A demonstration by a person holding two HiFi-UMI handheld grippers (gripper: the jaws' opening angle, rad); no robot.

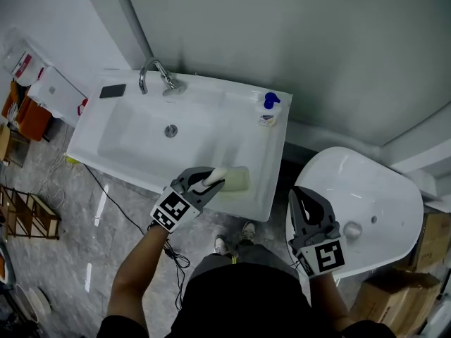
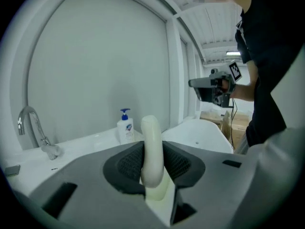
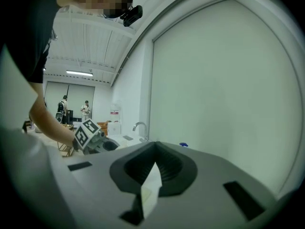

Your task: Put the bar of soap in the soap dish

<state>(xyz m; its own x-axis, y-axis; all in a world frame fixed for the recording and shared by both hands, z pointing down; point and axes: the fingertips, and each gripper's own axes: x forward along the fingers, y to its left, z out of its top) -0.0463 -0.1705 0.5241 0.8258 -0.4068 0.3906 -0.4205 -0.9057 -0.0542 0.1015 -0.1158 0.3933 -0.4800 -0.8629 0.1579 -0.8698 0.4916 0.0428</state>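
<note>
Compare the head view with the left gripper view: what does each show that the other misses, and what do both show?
Only the head view: the basin drain and the person's shoes on the floor. Only the left gripper view: the left claw seen from behind, its pads pressed on both sides of the bar of soap, and the ceiling lights. Both: the soap, the tap, the pump bottle and the right claw.

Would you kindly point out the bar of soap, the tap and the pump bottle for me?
bar of soap (image 2: 152,149): left gripper view, its middle, between the jaws.
tap (image 1: 171,86): head view, its base.
pump bottle (image 1: 270,101): head view, its blue pump top.
</note>
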